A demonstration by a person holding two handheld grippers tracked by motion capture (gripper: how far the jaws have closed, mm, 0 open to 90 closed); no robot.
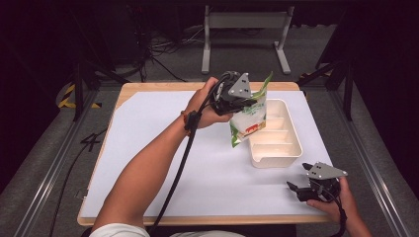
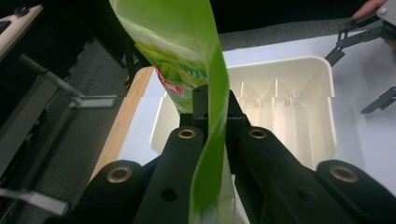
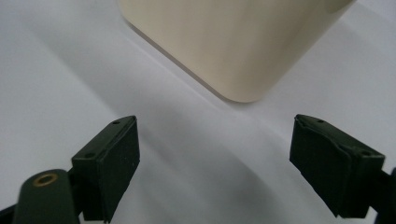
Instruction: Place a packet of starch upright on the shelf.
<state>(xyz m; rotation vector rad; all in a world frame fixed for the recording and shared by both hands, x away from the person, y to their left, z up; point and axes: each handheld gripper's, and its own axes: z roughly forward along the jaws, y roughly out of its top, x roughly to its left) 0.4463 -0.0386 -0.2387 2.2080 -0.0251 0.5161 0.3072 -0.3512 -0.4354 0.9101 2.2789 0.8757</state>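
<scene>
In my left gripper view the green bag runs off the top edge, and its printed text is too blurred to read. The bag's sealed strip hides part of the cream tray. In my right gripper view the tray is cut off at the top.

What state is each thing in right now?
Green and white plastic snack bag: lifted, hanging over the tray's left edge, pinched at its top.
Cream plastic divided tray: upright on the table, compartments look empty.
Left tool: shut on the bag.
Right tool: open, holding nothing, near the tray's corner.
</scene>
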